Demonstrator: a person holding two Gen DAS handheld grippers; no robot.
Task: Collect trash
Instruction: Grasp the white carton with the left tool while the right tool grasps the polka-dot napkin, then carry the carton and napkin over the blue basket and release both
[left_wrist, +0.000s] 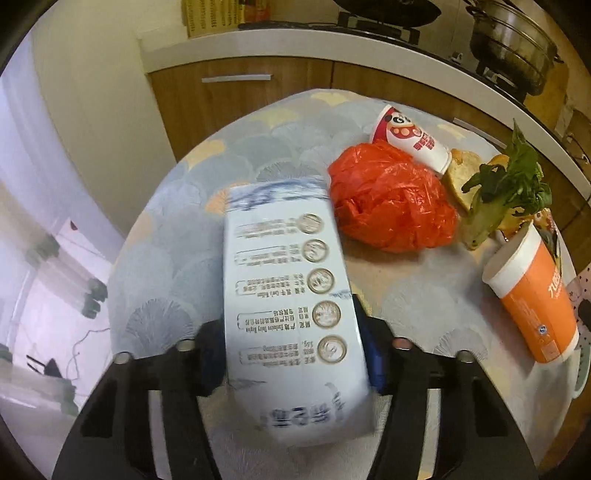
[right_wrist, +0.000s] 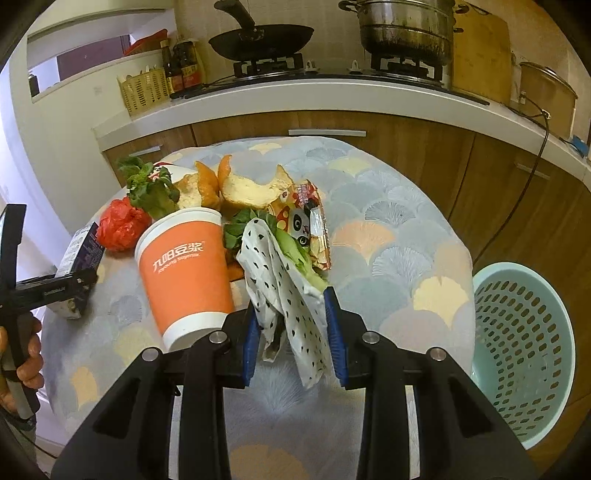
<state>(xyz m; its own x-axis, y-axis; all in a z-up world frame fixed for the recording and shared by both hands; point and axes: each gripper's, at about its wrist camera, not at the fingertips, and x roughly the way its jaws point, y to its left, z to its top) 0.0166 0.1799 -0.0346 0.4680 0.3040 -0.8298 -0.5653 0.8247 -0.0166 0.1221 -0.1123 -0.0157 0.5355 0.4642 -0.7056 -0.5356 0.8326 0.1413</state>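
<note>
My left gripper (left_wrist: 295, 354) is shut on a white and blue milk carton (left_wrist: 291, 295), held over the round table (left_wrist: 166, 236). My right gripper (right_wrist: 293, 332) is shut on a white spotted wrapper (right_wrist: 288, 291) with green leaves in it. An orange paper cup (right_wrist: 186, 266) lies on its side left of it. A crumpled red plastic bag (left_wrist: 391, 199), a red and white cup (left_wrist: 413, 138), bread pieces (right_wrist: 251, 190), orange peel (right_wrist: 207, 181), a leafy vegetable stalk (left_wrist: 506, 192) and a panda snack packet (right_wrist: 306, 225) lie on the table.
A light green perforated waste basket (right_wrist: 524, 350) stands on the floor right of the table. Behind the table runs a wooden cabinet (right_wrist: 406, 147) with a white counter, a stove with a black pan (right_wrist: 262, 40) and a steel pot (right_wrist: 406, 29).
</note>
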